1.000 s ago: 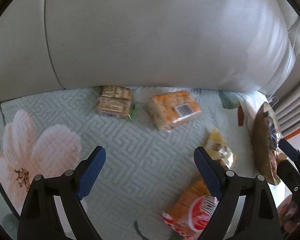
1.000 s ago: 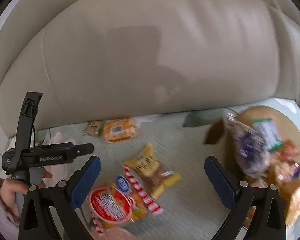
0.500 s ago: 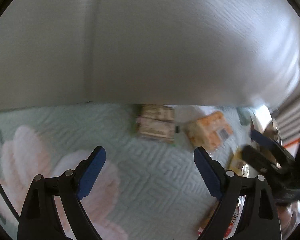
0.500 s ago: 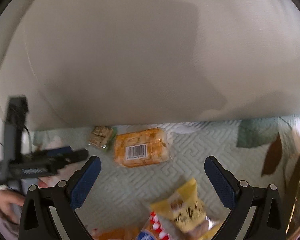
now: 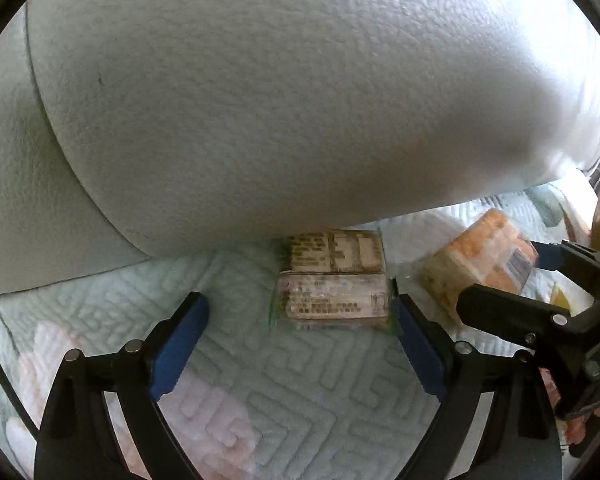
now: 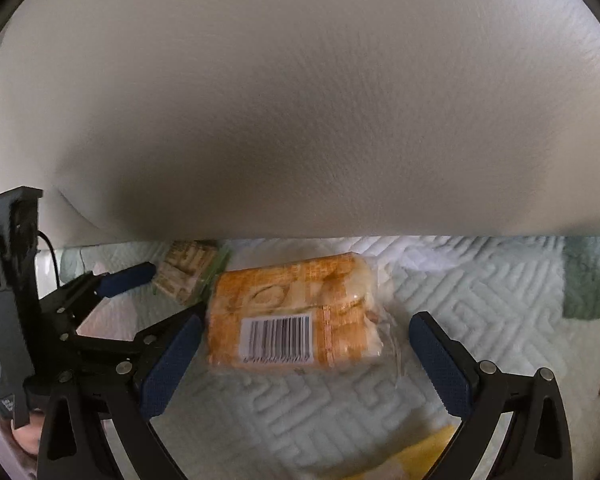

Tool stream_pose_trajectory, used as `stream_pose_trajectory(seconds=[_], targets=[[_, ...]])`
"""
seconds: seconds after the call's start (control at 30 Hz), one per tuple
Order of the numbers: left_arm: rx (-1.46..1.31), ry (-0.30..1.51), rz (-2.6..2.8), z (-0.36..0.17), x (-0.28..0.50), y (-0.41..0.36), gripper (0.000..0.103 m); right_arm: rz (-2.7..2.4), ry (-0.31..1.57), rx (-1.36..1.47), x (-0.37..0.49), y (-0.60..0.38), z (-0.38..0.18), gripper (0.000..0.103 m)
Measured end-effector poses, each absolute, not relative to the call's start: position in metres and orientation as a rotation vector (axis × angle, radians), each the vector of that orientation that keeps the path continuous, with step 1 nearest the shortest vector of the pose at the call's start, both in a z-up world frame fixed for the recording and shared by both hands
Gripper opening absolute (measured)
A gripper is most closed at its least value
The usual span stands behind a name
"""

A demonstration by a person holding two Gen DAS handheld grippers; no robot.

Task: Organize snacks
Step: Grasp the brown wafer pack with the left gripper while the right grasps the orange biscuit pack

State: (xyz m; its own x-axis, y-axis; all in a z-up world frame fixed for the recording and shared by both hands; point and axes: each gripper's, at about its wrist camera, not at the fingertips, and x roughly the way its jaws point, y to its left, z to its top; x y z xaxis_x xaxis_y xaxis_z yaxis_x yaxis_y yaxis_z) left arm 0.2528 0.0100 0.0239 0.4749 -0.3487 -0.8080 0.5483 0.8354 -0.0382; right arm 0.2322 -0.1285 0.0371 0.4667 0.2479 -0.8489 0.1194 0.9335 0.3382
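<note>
A pale leather sofa back [image 5: 300, 100] fills the upper part of both views, bulging out over the seat. Below it lies a quilted cover [image 5: 300, 392] in pale green with a raised maze pattern and a pink flower print [image 5: 48, 364] at the left.

The left tool [image 5: 300, 332] points steeply down at the cover, its blue pads spread wide and opening further; nothing is pinched. In the right wrist view it shows at the left edge, its body black and one blue pad reaching toward the back of the seat.

The right tool [image 6: 304, 356] is also spread wide and pinches nothing. It too shows in the other view, at the right edge, as black fingers reaching in over the cover.

An orange pack [image 6: 292, 312] with a barcode facing up lies flat on the cover, between the right tool's pads but apart from both. The left pad is just beside its left end; the right pad stands clear of its clear wrapper tail.

A brown pack [image 5: 332, 280], two printed bars in a green-edged wrapper, lies against the foot of the sofa back, just left of the orange pack. It sits just beyond the left tool's fingertips, nearer the right pad, which is just beside its right end.

A yellow pack [image 6: 420, 456] peeks in at the bottom of the right wrist view, near the right tool's right finger.

A bit of the person's hand [image 6: 24, 440] shows under the left tool's handle.
</note>
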Motion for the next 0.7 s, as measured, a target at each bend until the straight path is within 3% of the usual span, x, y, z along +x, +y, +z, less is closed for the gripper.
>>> stream_pose_trajectory(seconds=[0.03,0.7], targets=[[0.243,0.923,-0.562,0.022,0.251,0.006,0.103,0.089,1.094,0.380,0.234,-0.130,0.035,0.103],[0.268,0.858,-0.524,0.013,0.233,0.001,0.103,0.078,1.061,0.358,0.236,-0.124,0.032,0.100]])
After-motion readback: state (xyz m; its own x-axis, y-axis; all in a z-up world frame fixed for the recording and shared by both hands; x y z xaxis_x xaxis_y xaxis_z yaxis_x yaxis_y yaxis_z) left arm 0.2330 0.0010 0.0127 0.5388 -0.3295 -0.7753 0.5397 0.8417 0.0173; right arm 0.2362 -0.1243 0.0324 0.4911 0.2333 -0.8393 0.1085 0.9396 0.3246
